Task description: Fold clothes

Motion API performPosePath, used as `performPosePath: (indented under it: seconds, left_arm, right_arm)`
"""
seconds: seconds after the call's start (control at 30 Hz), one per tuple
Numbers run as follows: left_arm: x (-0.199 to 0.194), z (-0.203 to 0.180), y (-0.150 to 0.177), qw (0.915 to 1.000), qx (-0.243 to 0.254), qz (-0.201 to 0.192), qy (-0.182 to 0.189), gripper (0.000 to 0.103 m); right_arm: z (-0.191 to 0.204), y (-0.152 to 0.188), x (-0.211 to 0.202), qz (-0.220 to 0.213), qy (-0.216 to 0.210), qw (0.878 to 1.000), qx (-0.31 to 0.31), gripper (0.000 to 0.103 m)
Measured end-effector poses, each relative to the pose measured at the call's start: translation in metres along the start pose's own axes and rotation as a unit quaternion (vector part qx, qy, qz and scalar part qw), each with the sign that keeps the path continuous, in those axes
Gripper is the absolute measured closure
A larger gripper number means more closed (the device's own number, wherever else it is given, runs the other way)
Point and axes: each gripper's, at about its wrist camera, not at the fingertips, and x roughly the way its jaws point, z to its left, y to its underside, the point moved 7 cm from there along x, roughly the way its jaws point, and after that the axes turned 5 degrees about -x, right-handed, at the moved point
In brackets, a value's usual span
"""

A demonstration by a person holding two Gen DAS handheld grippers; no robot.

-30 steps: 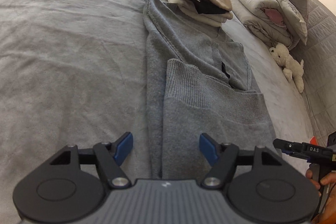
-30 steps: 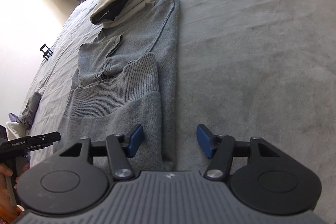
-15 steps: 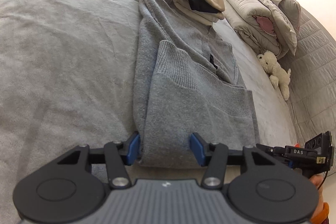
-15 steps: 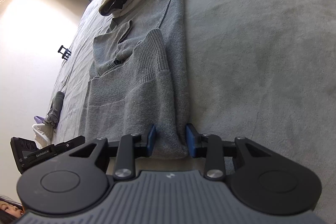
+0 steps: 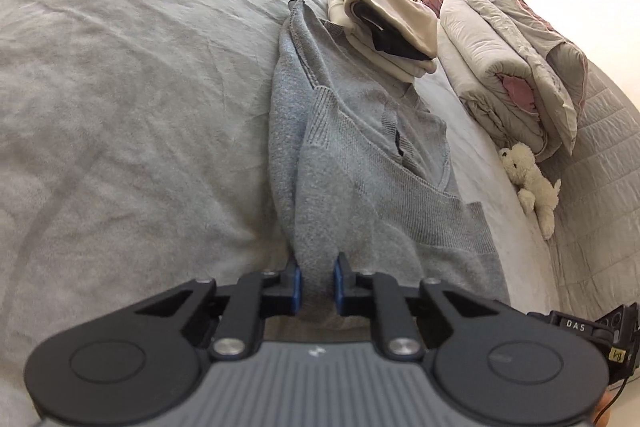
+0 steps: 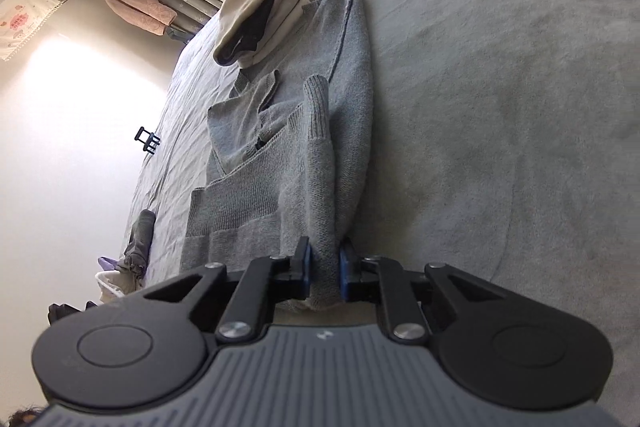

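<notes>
"DAS" is read on the right gripper [image 5: 580, 327]. The grey sweater [image 5: 360, 163], laid mid-bed [image 5: 120, 87], is pinched at its near hem by both nearly closed grippers: left [image 5: 316, 285], right [image 6: 325, 275].

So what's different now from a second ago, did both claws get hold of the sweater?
Yes. Both claws were open above the near edge; now the left claw and right claw have closed on the grey sweater, and that near edge is bunched and lifted off the bed. The folded beige stack and the soft toy stay put.
</notes>
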Motion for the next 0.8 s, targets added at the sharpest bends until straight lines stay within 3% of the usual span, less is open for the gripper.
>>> performPosePath:
  seconds: [0.27,0.43,0.6,0.8]
  left_arm:
    - [-0.038,-0.017,0.042,1.0000,-0.004,0.007,-0.001,0.088]
    - [-0.058,-0.020,0.077,0.9999,-0.002,0.010,-0.001,0.088]
    - [-0.064,-0.016,0.102,0.9998,0.003,0.018,0.000,0.088]
    - [-0.053,-0.003,0.113,0.9996,0.016,0.020,-0.015,0.085]
  right_arm:
    - [0.005,0.019,-0.049,-0.023,0.000,1.000,0.011,0.087]
    - [0.002,0.041,-0.068,-0.012,0.014,1.000,0.005,0.087]
    - [-0.003,0.064,-0.083,0.001,0.030,1.000,-0.003,0.087]
    - [-0.008,0.070,-0.072,0.007,0.048,0.999,-0.014,0.080]
